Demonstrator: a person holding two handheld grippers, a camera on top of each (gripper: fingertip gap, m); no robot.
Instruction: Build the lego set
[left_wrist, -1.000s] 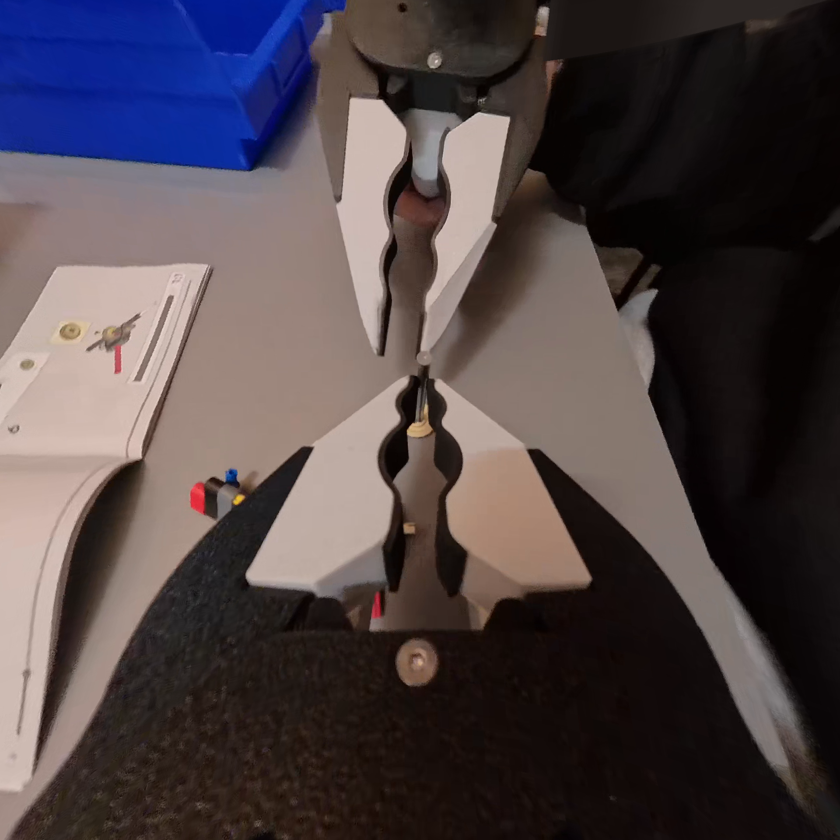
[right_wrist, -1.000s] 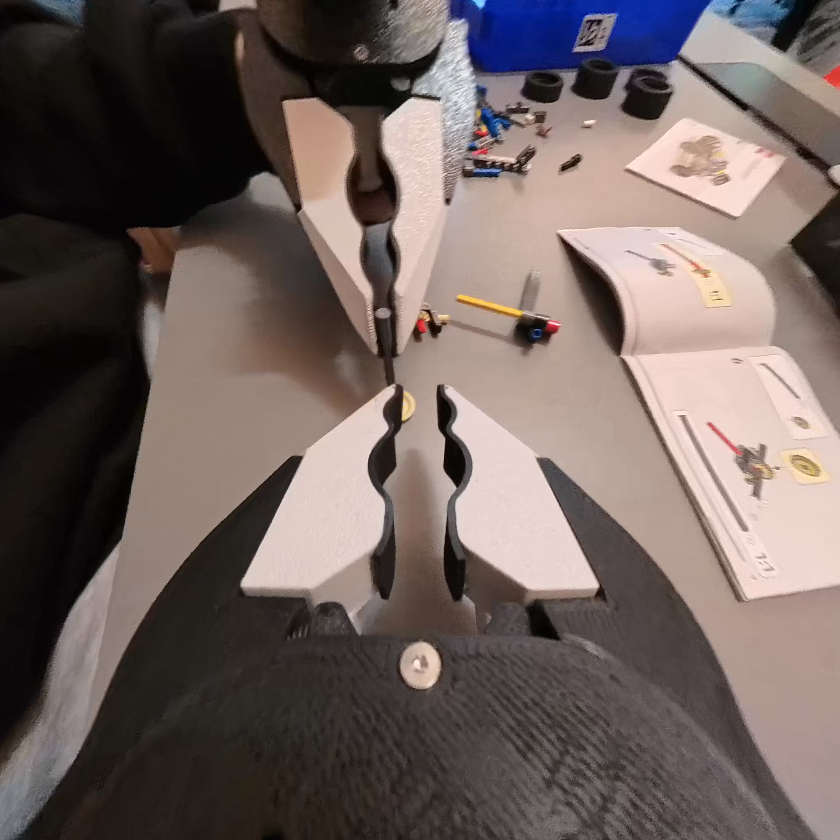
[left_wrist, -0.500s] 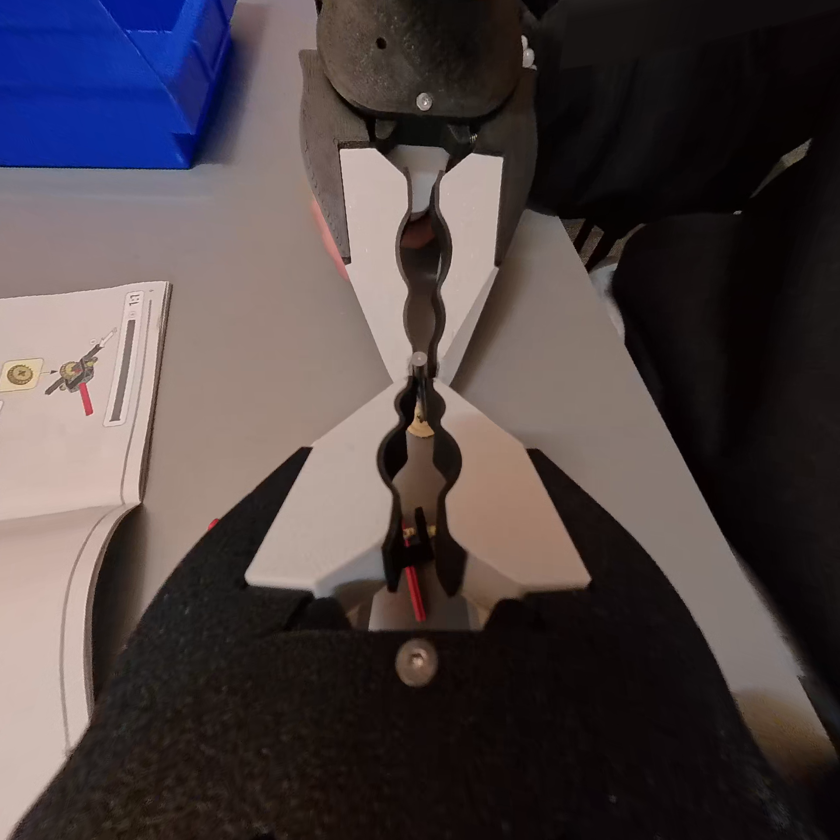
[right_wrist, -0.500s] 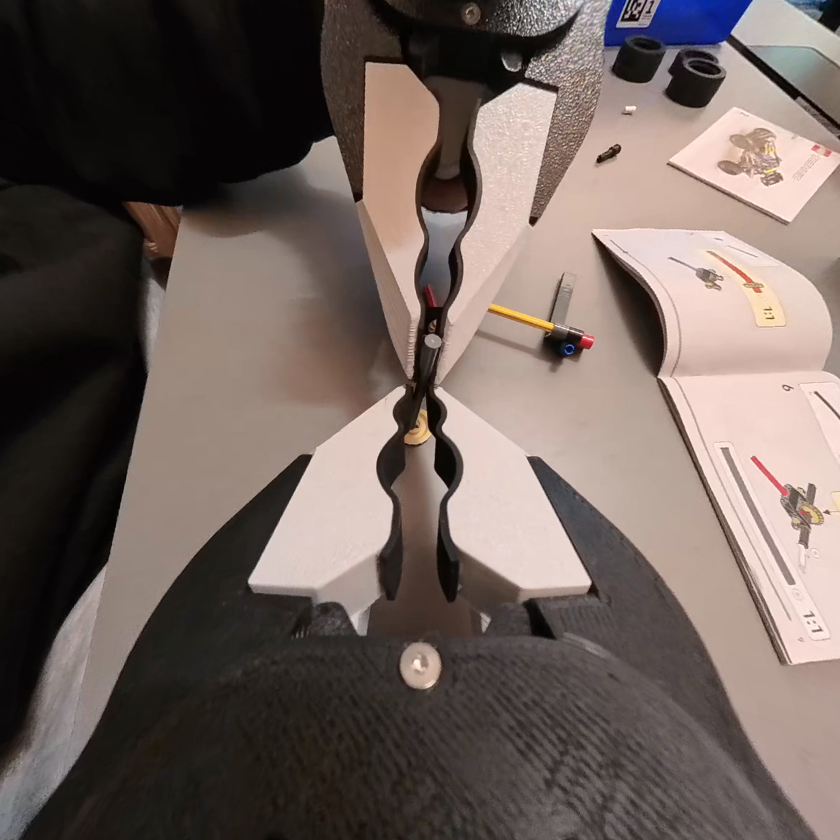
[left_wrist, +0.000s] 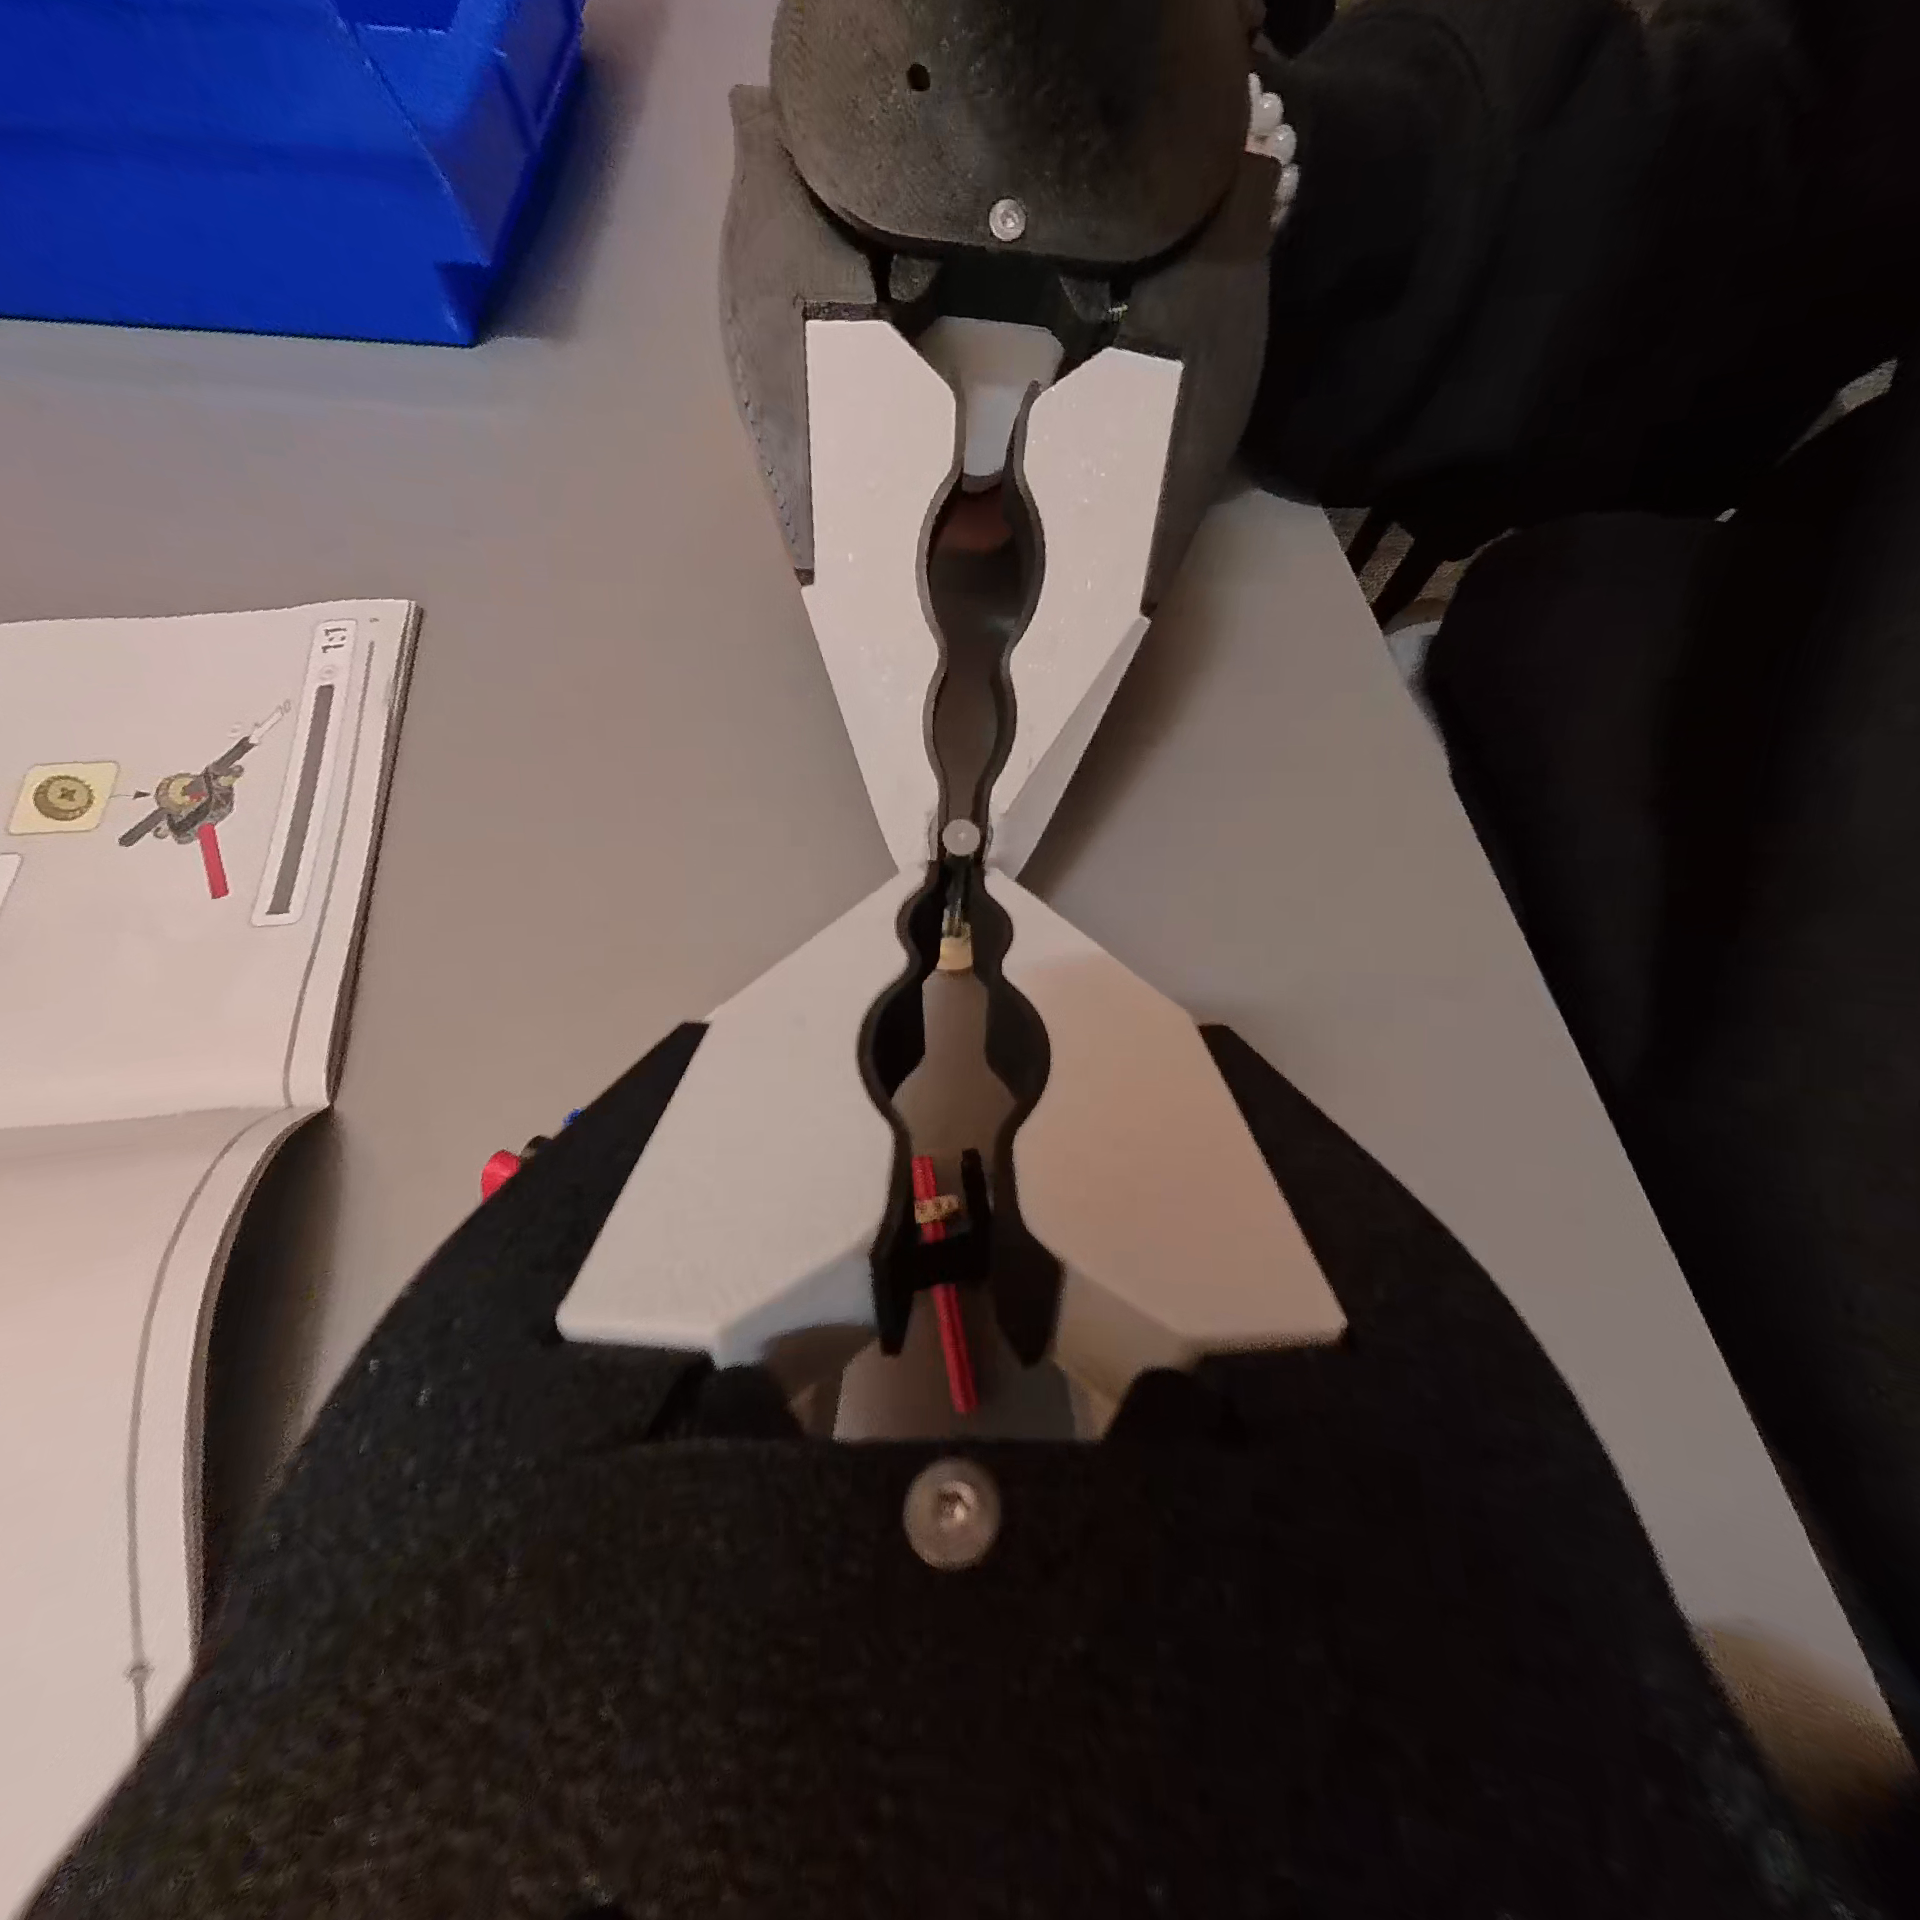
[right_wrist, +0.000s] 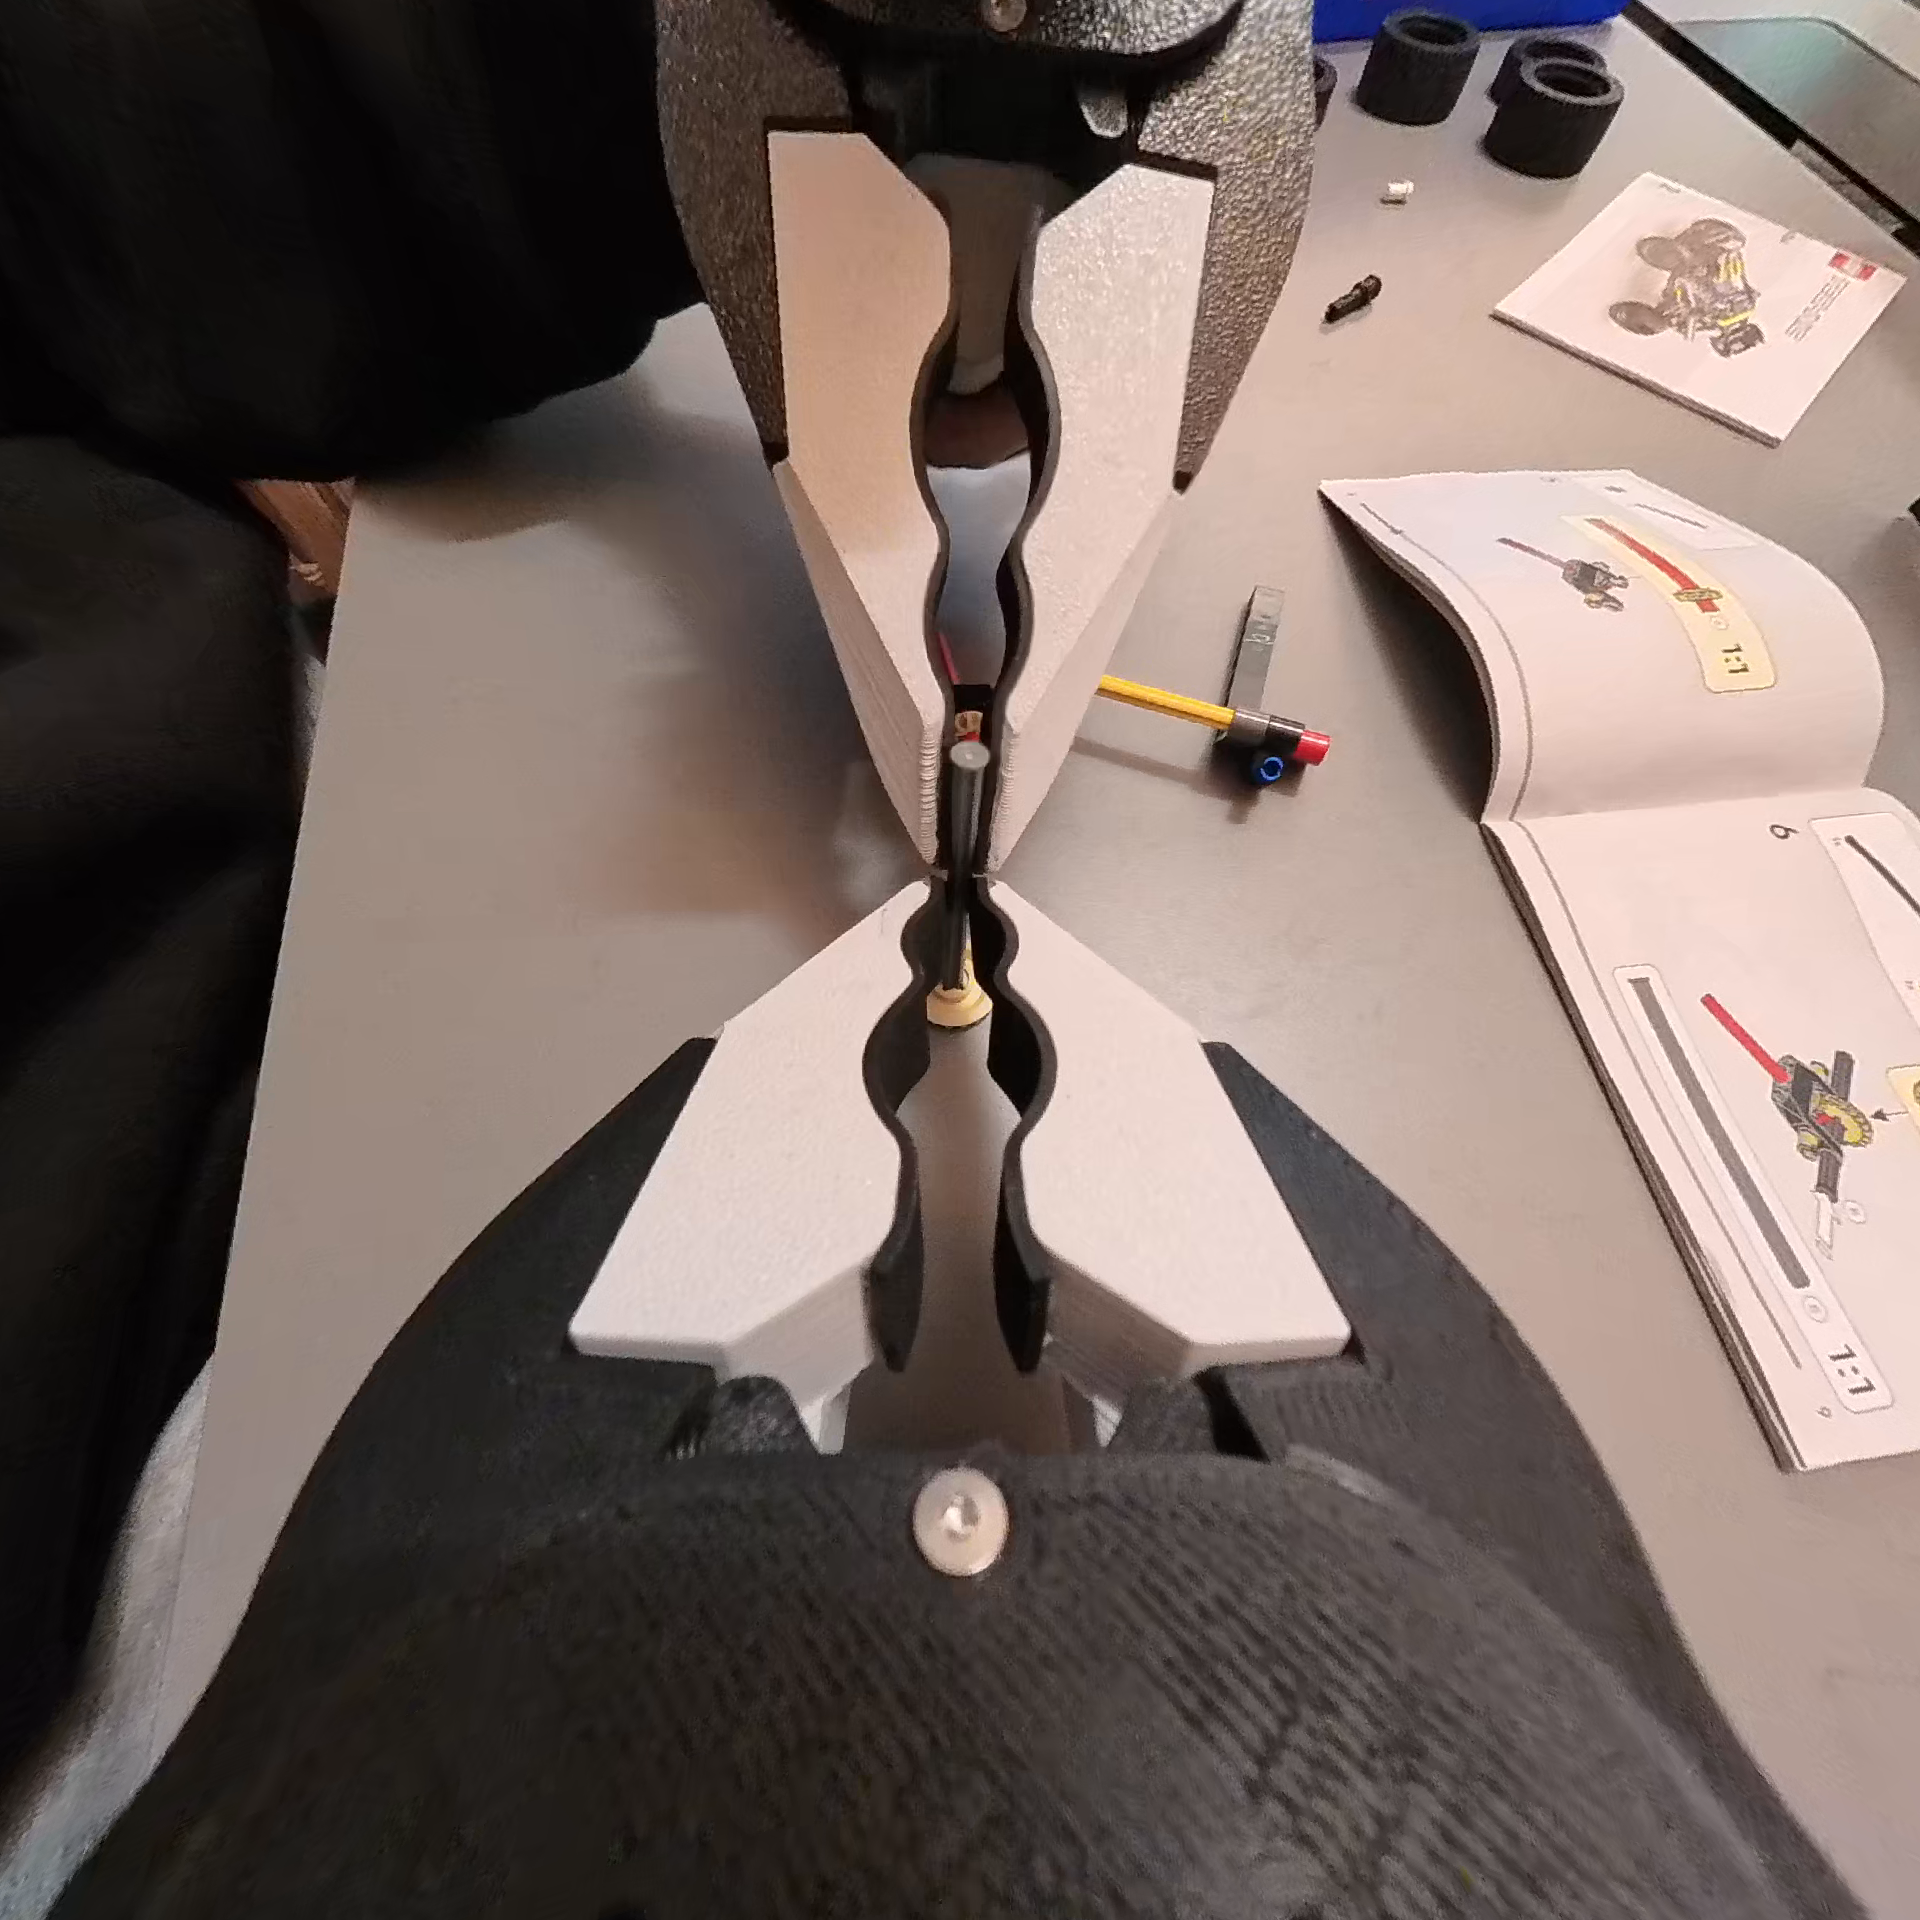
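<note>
Both hand-held grippers (left_wrist: 958, 883) (right_wrist: 958, 888) tip-to-tip on axle (right_wrist: 962, 831)

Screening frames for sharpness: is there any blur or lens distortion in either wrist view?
Left wrist view: centre sharp, the right table edge smears, the open booklet bows from the wide angle. Right wrist view: the dark axle is crisp; the right gripper housing blurs toward the bottom edge.

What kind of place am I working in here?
Probably a hobby or lab workbench: a grey table with an open instruction booklet, a blue parts bin and loose black tyres.
</note>
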